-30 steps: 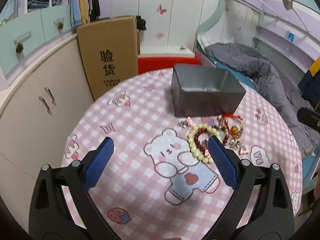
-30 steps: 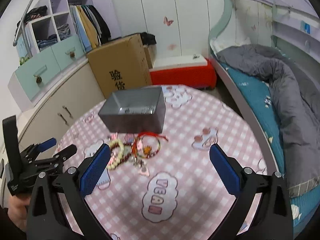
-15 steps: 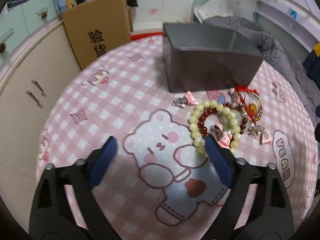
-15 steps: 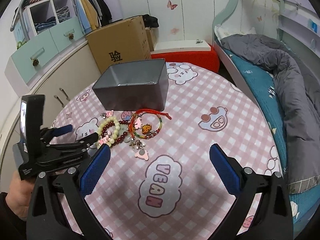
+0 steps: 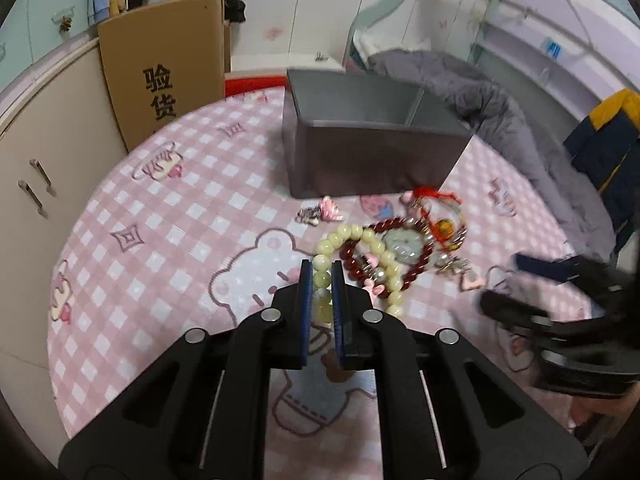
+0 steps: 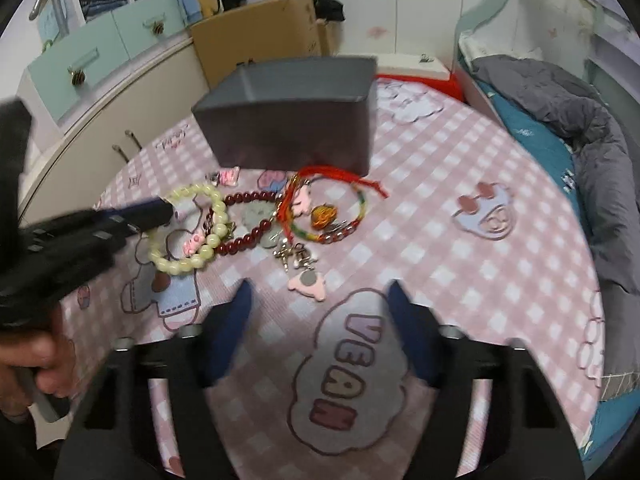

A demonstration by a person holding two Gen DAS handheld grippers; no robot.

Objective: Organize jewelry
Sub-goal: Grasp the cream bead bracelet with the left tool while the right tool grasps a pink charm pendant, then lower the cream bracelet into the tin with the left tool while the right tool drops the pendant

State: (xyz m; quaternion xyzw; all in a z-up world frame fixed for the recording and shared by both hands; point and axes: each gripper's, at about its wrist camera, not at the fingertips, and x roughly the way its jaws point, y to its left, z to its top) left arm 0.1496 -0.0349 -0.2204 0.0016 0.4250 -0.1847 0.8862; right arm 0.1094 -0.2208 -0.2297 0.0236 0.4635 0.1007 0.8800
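Observation:
A heap of jewelry lies on the pink checked tablecloth (image 5: 180, 216) in front of a grey open box (image 5: 360, 136). My left gripper (image 5: 321, 270) is shut on the pale green bead bracelet (image 5: 380, 256), whose beads sit between its blue pads. Beside it lie a dark red bead bracelet (image 5: 404, 248) and a red string bracelet (image 5: 436, 208). In the right wrist view my right gripper (image 6: 320, 300) is open just short of a pink charm (image 6: 306, 280); the green bracelet (image 6: 188, 232), red bracelet (image 6: 248, 236), box (image 6: 292, 120) and left gripper (image 6: 160, 210) show there.
A small pink clip (image 5: 320, 212) lies left of the heap. A cardboard box (image 5: 160, 60) and cabinets (image 5: 36, 152) stand behind the table on the left. A bed with a grey quilt (image 6: 580, 120) is on the right.
My left gripper has moved forward and closed on the green bead bracelet. My right gripper has moved nearer the heap and its jaws have narrowed.

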